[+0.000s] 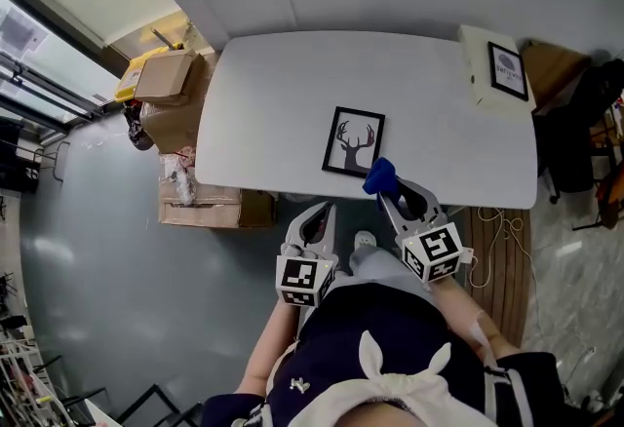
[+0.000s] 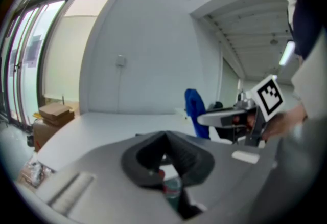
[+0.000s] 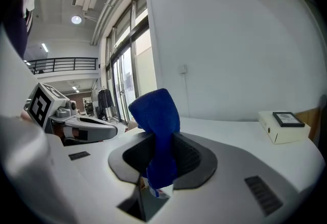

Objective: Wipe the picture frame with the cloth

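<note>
Left gripper [image 1: 320, 213] and right gripper [image 1: 395, 197] pale grey, black ribbed pads [image 3: 190, 159], each bears a black-and-white marker cube [image 1: 304, 281] — person wears navy top [image 1: 390, 323], white bow [image 1: 395, 368].

Picture frame [image 1: 354, 141]: black rectangular border, white picture showing a black antlered deer head. It lies flat, face up, on the white table [image 1: 283, 94], close to the table's near edge and slightly askew.

Cloth [image 3: 156, 126]: blue and bunched, pinched between the jaws of my right gripper [image 1: 388, 193]. Its free end stands above the jaws, folded over. It is just beside the frame's near right corner; I cannot confirm contact.
</note>
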The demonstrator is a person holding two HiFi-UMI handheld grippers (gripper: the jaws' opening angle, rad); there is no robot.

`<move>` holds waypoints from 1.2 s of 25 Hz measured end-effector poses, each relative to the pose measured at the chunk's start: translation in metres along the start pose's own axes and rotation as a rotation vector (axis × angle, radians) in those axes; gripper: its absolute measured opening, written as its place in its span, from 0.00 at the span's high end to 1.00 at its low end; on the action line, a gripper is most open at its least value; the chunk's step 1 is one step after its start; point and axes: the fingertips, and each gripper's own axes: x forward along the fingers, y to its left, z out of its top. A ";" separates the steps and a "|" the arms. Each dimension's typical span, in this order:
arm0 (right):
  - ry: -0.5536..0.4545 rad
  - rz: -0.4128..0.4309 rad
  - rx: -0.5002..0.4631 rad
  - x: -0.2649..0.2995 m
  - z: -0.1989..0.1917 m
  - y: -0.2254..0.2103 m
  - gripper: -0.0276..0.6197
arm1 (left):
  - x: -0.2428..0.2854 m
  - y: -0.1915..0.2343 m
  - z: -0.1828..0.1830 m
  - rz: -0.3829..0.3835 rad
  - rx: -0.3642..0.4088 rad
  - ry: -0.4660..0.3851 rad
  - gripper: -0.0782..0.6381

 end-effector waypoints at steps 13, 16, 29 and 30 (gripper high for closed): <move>0.037 0.042 -0.001 0.032 -0.005 -0.032 0.81 | 0.035 0.023 -0.012 0.070 -0.007 0.056 0.89; 0.038 0.051 -0.008 0.035 -0.005 -0.035 0.81 | 0.040 0.027 -0.014 0.082 -0.006 0.060 0.88; 0.095 0.052 -0.030 0.071 -0.009 -0.038 0.81 | 0.064 0.049 -0.029 0.025 -0.003 0.162 0.89; 0.103 0.048 -0.030 0.074 -0.009 -0.039 0.81 | 0.068 0.052 -0.030 0.018 -0.003 0.173 0.89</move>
